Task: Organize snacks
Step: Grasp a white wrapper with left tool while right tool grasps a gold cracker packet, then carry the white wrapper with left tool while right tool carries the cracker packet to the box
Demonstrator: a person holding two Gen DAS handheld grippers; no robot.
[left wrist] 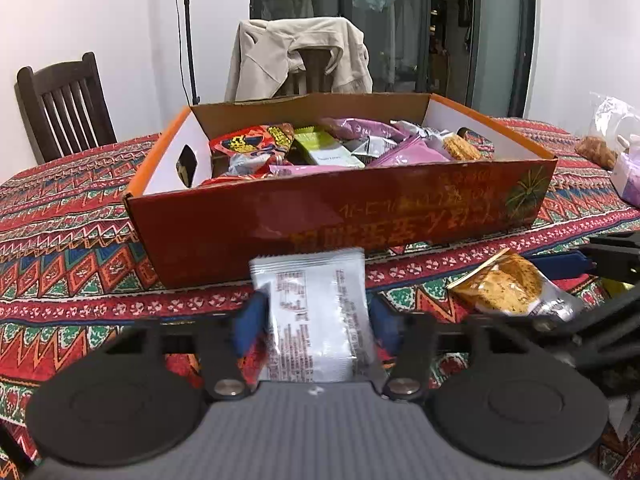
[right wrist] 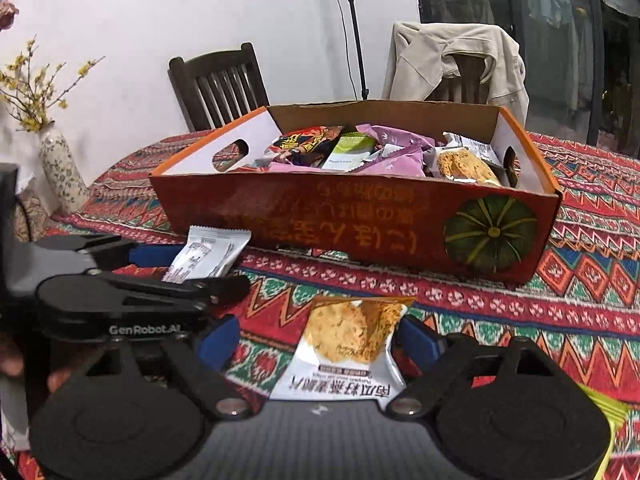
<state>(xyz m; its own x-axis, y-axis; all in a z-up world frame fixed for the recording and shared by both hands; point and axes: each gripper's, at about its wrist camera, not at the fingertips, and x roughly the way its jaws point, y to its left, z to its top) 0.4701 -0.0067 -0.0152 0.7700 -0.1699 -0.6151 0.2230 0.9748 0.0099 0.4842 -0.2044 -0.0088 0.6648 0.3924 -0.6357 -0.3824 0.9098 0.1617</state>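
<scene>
A red cardboard box holding several snack packets stands on the patterned tablecloth; it also shows in the right wrist view. My left gripper is shut on a white snack packet, held in front of the box's near wall; this packet also shows in the right wrist view. My right gripper has its blue fingers spread wide around a cracker packet, which touches the right finger only. The cracker packet also shows in the left wrist view.
A patterned vase with yellow sprigs stands at the table's left edge. A clear bag of snacks lies at the right. Two wooden chairs stand behind the table, one draped with a beige jacket. A green-yellow packet lies near right.
</scene>
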